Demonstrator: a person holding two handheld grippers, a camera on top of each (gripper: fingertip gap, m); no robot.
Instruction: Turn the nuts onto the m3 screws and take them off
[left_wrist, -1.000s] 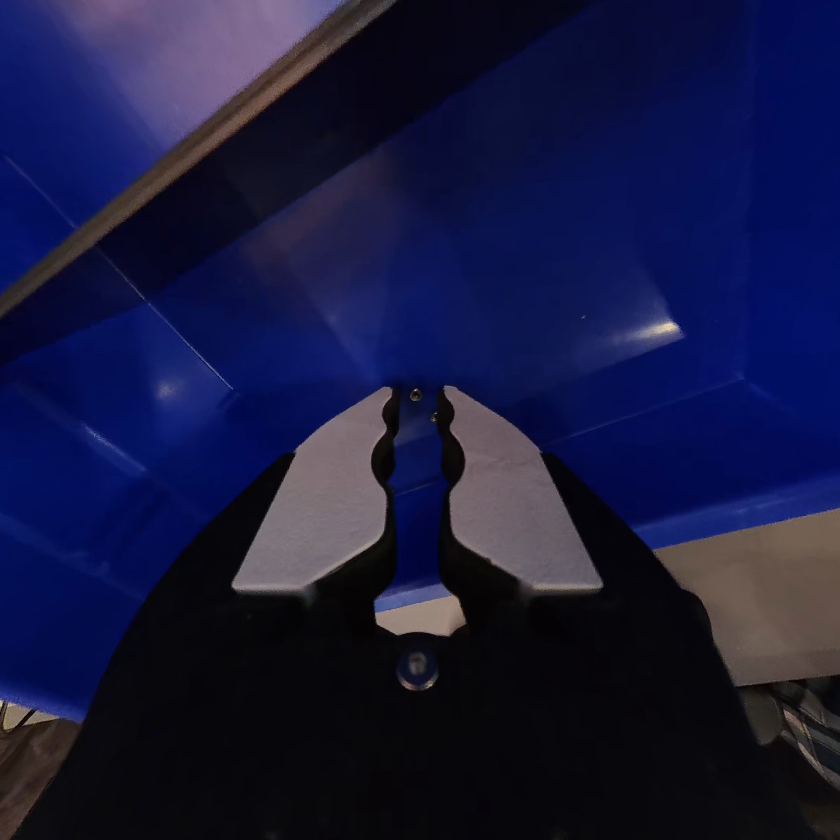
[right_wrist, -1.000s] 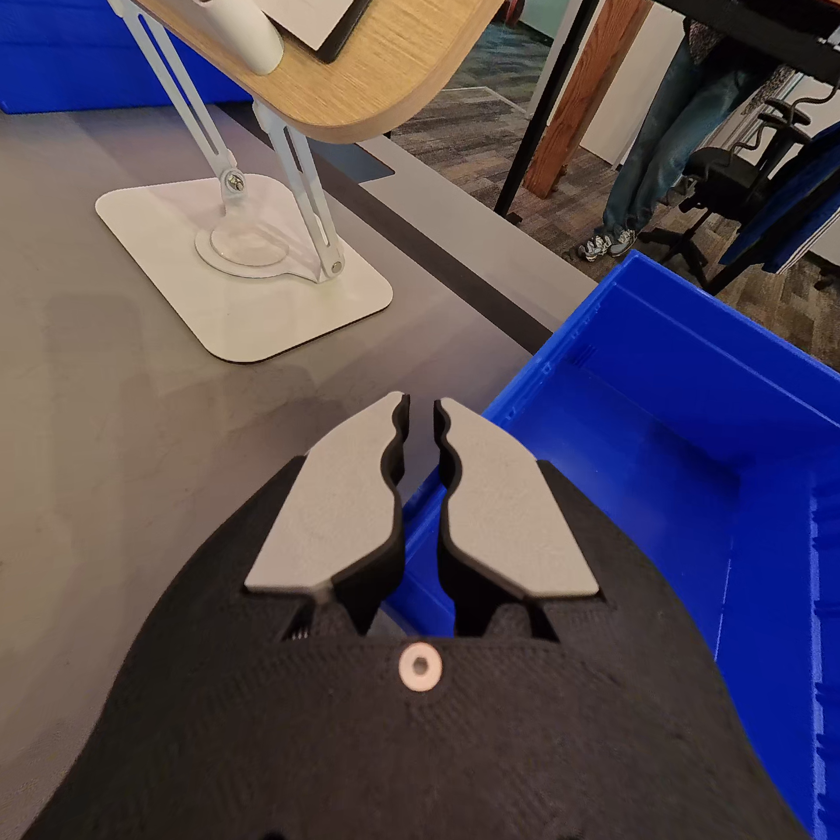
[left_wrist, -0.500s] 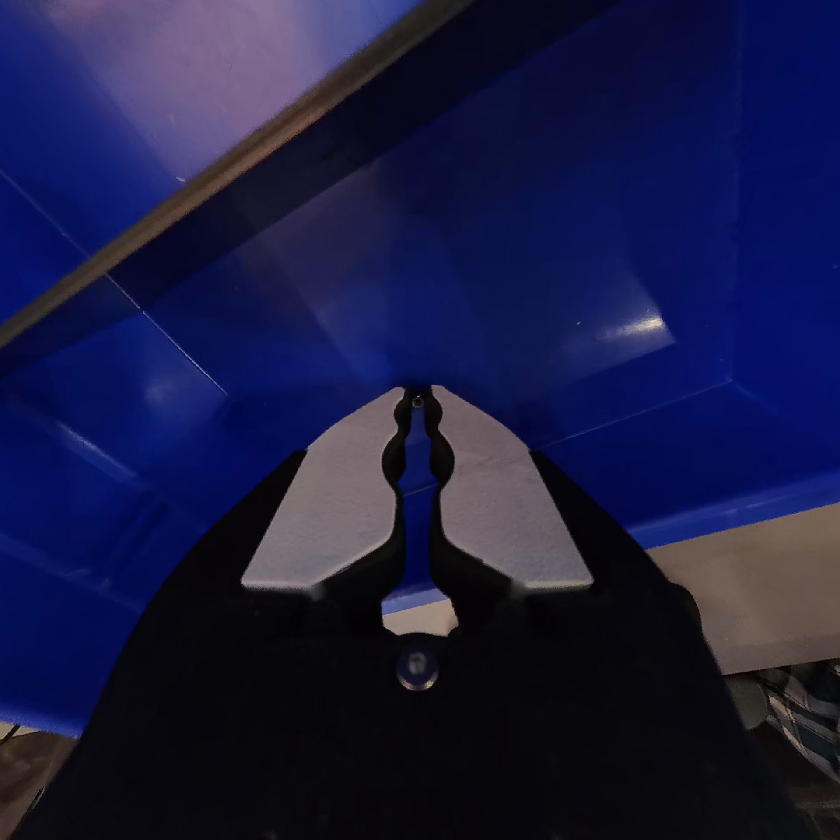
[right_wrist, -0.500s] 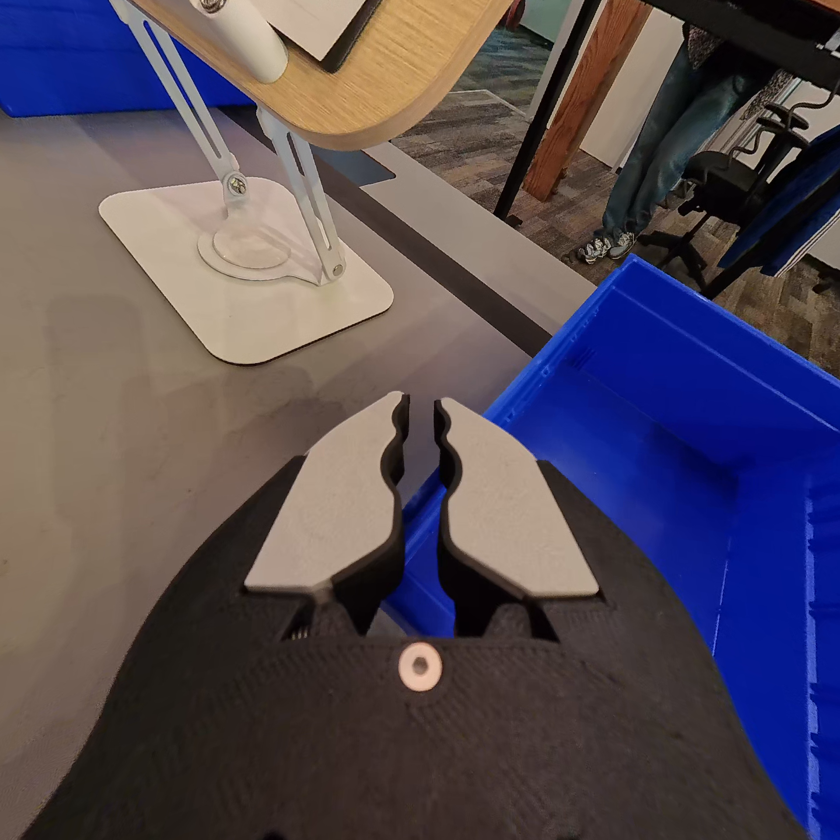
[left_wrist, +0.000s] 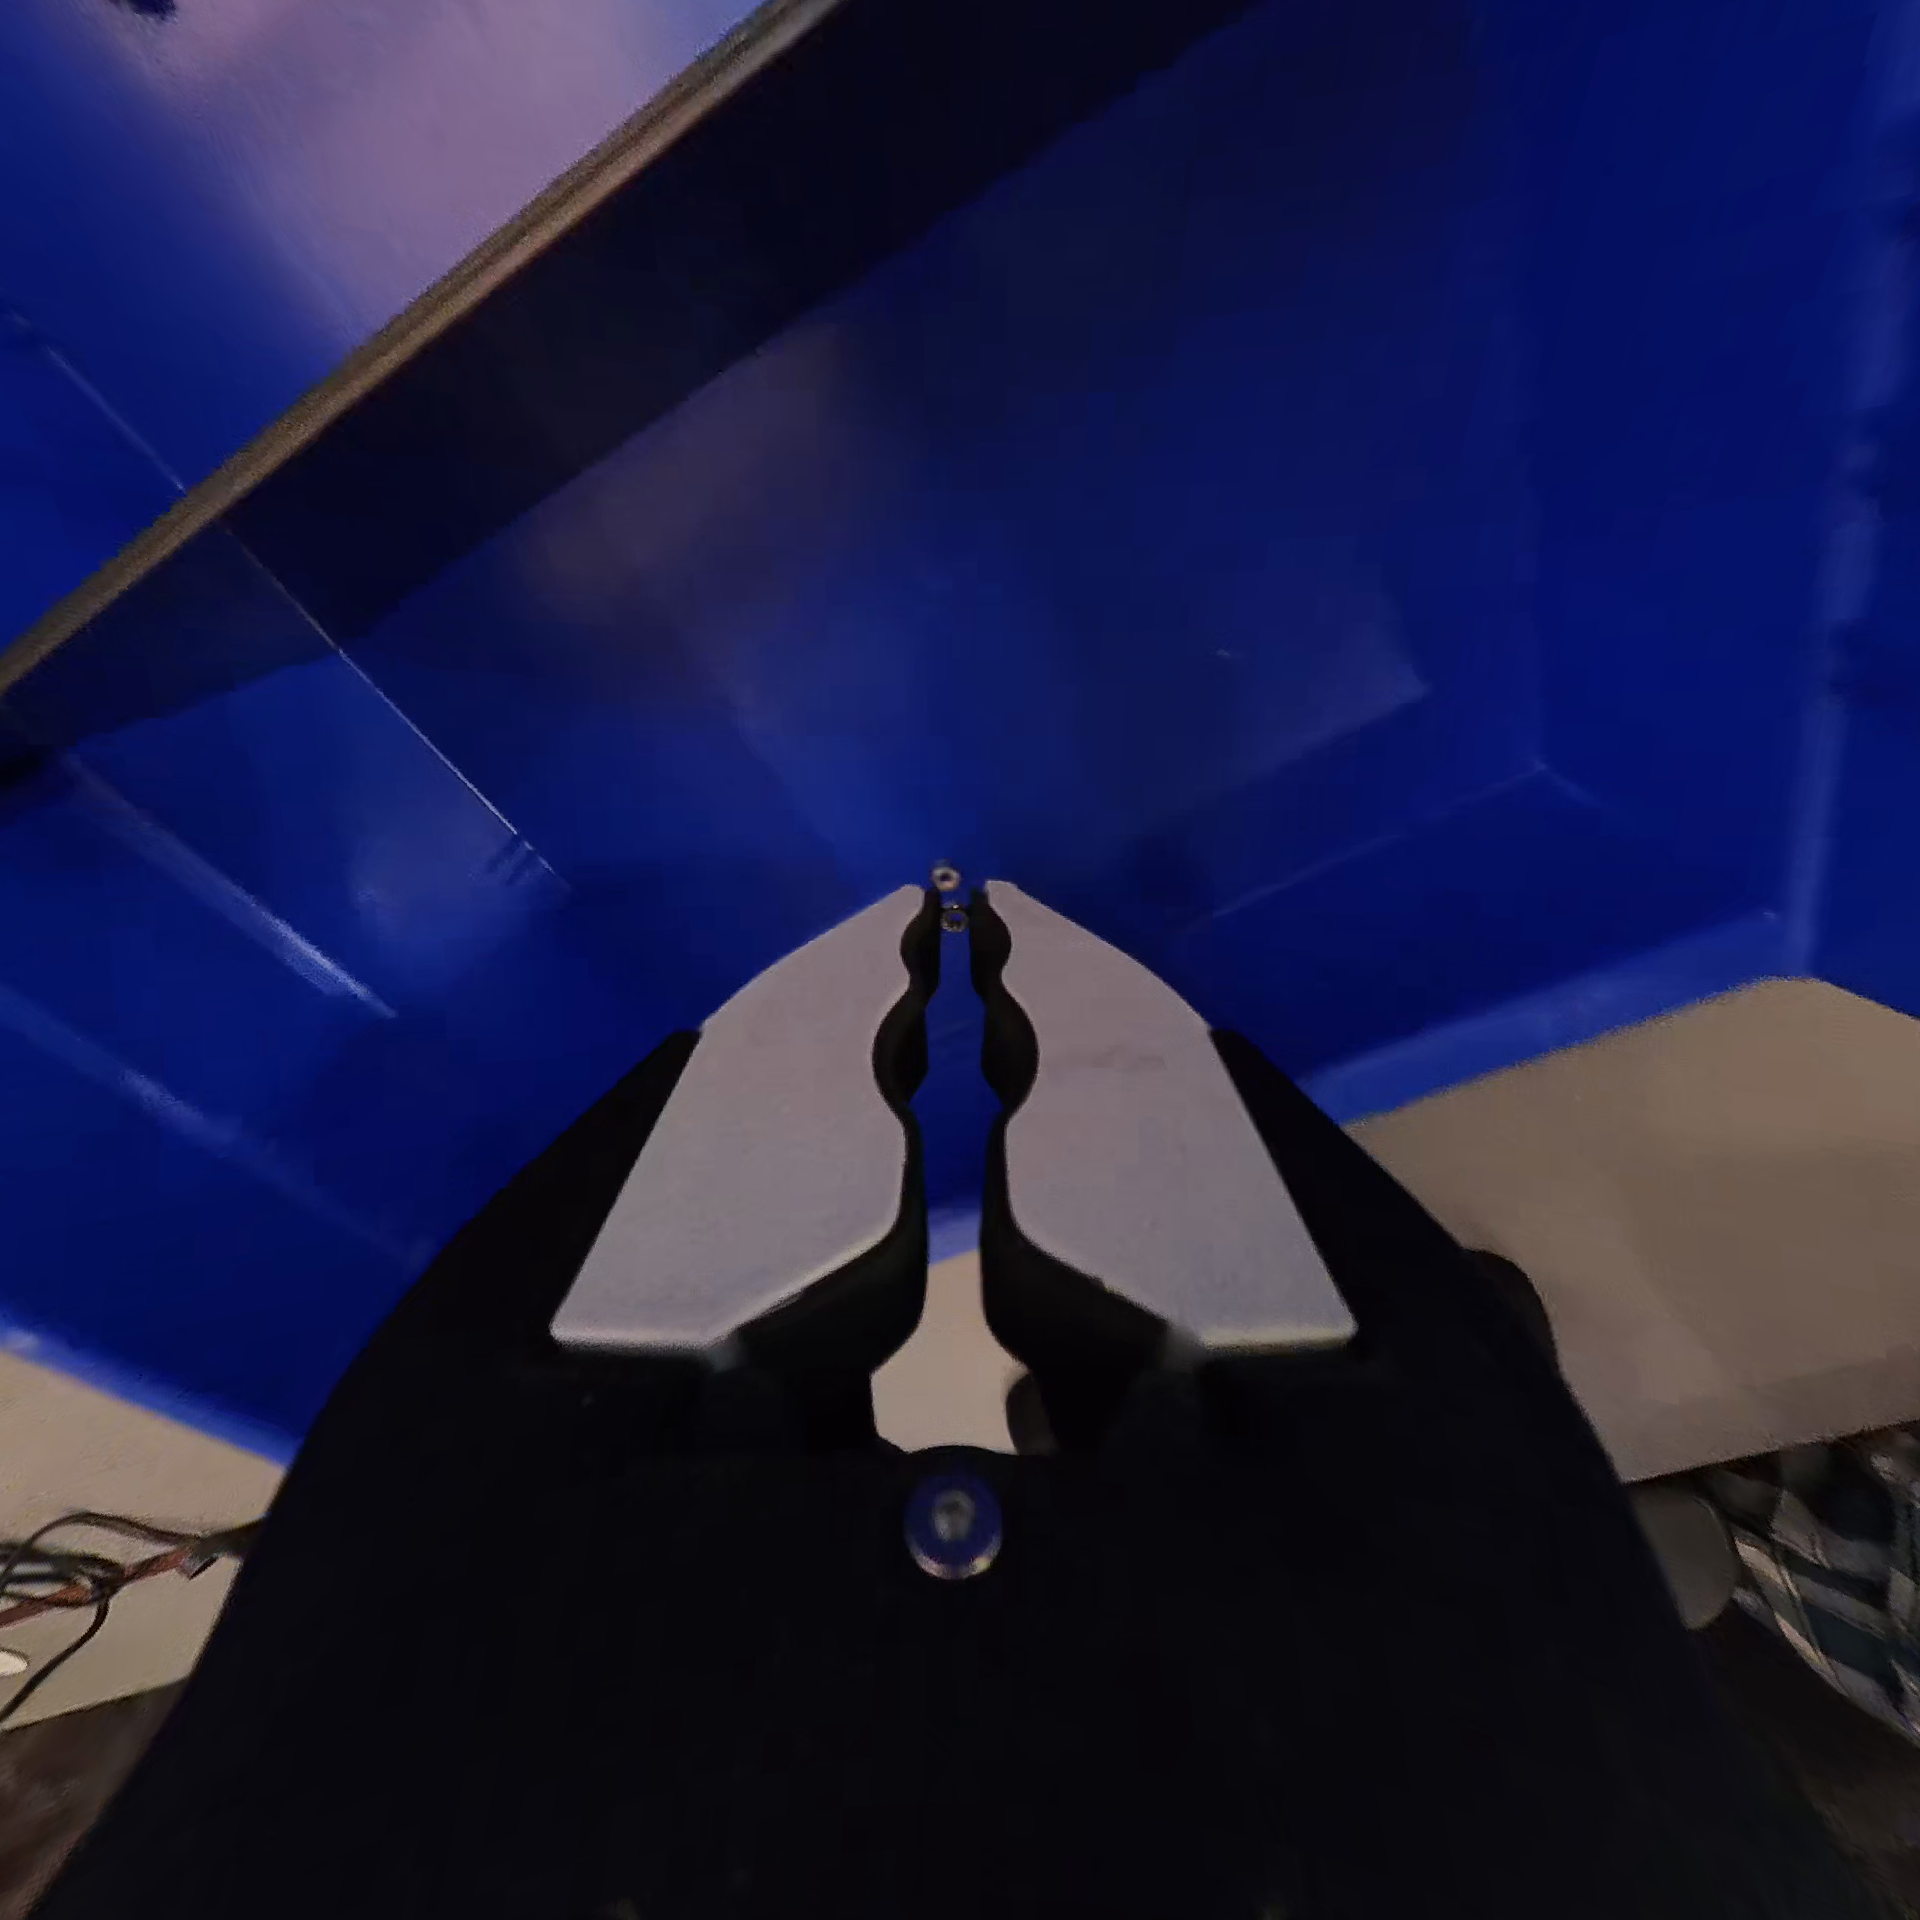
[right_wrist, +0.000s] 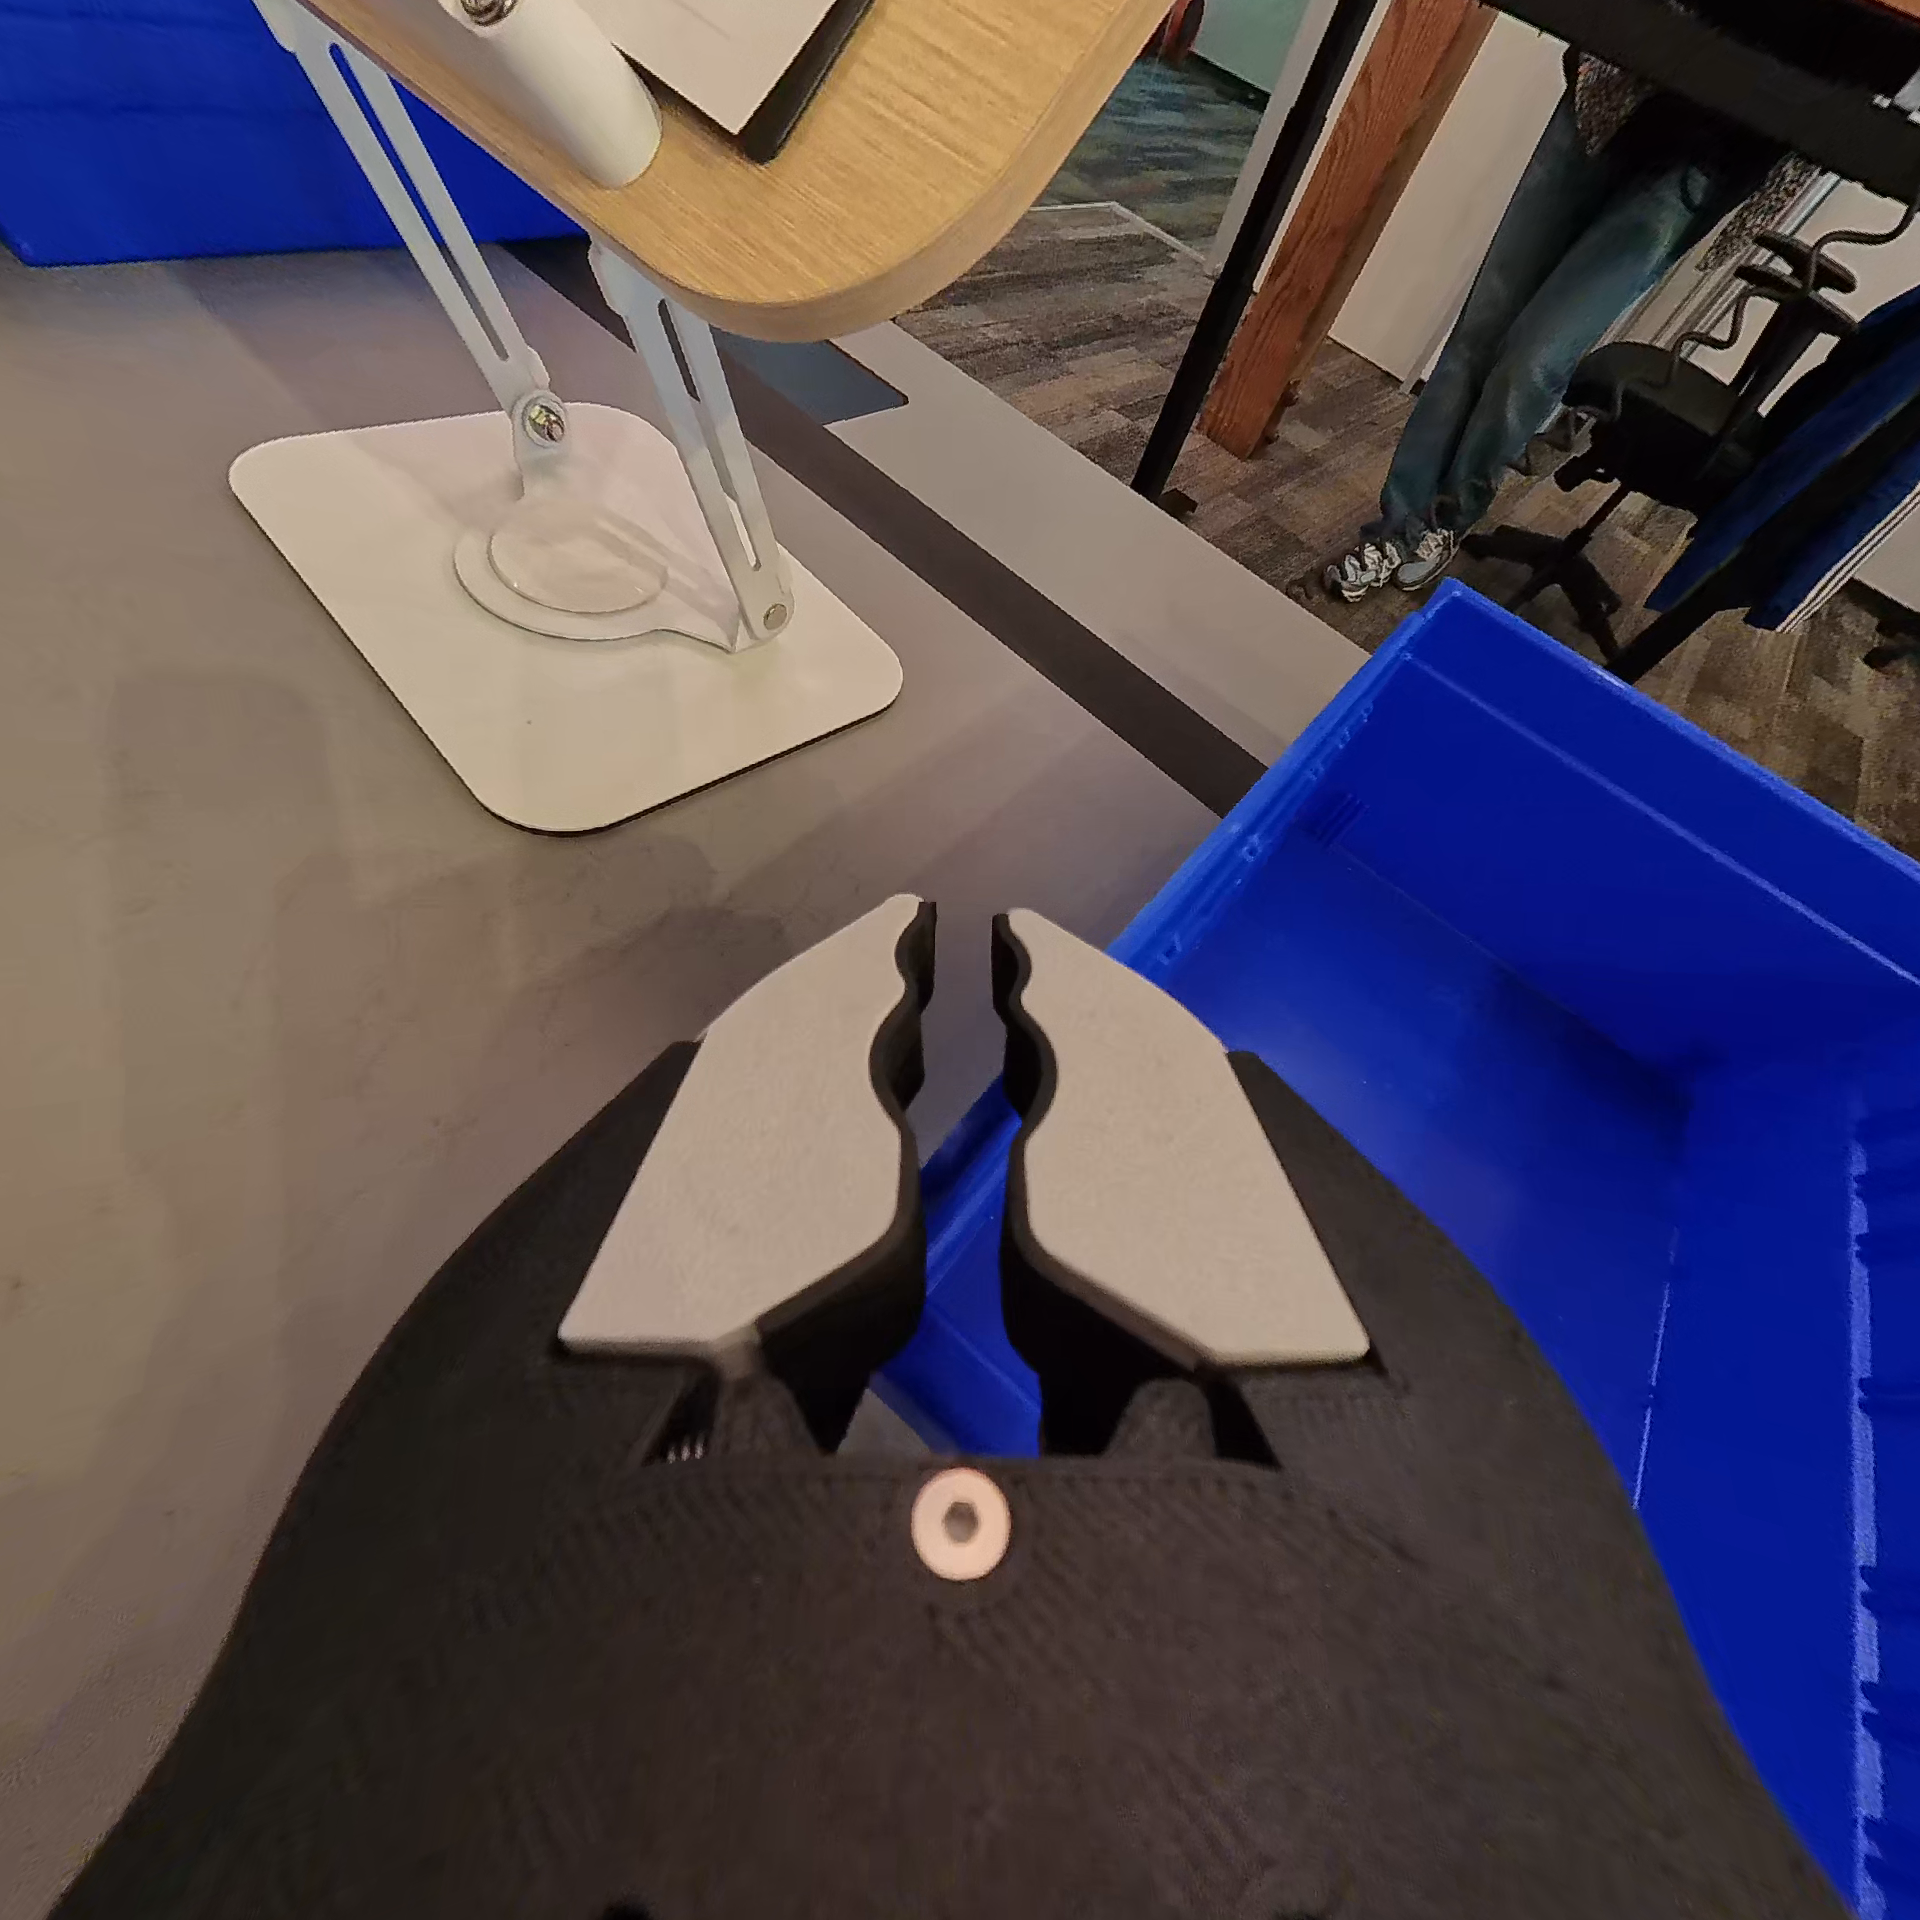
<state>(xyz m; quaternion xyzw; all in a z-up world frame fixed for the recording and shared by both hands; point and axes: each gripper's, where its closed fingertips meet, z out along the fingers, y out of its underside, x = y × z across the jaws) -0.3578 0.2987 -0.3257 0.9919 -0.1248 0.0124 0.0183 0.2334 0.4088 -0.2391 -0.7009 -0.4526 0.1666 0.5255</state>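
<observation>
In the left wrist view my left gripper (left_wrist: 954, 896) reaches into a blue bin (left_wrist: 1143, 520). Its fingers are shut on a small metal nut (left_wrist: 953, 920) pinched between the tips. A second small nut (left_wrist: 943, 876) lies just beyond the tips on the bin floor. In the right wrist view my right gripper (right_wrist: 963, 920) hovers over the grey table (right_wrist: 260, 1039) beside the corner of another blue bin (right_wrist: 1299, 748). Its jaws stand slightly apart with nothing between them.
A white stand base (right_wrist: 623, 727) with two slanted legs carries a wooden board (right_wrist: 883, 187) at the back left. A person's legs (right_wrist: 1507, 343) and an office chair (right_wrist: 1683, 395) are beyond the table. Cables (left_wrist: 62, 1569) lie at the left edge of the left wrist view. About 60 centimeters separates my left fingertips from my right.
My left jaws closed on one nut, then the gripper drew back from the bin floor with it, leaving the other nut behind. The right gripper barely moved.
</observation>
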